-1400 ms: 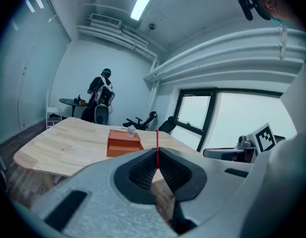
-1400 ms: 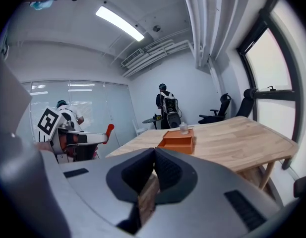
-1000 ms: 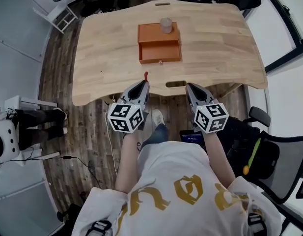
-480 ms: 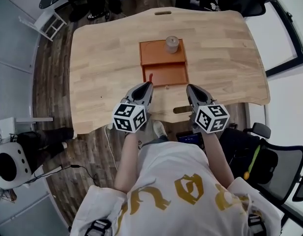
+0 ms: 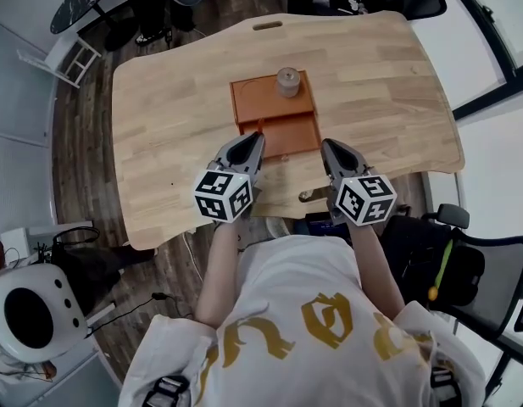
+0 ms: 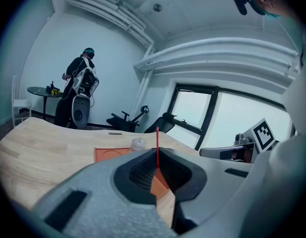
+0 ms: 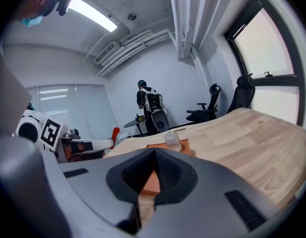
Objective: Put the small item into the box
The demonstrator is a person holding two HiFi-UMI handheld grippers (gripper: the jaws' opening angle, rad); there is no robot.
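The left claw [image 5: 258, 136] pinches a thin red stick [image 6: 157, 142] near the orange box [image 5: 257, 100]. The right claw [image 5: 327, 146] is closed, empty.

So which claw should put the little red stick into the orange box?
Left, I'd say. The left claw is shut on the red stick, and its tip is close to the open drawer of the orange box. The right claw is shut with nothing in it.

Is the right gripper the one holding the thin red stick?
No, the red stick is pinched upright in the left gripper, while the right gripper has its jaws together with nothing between them.
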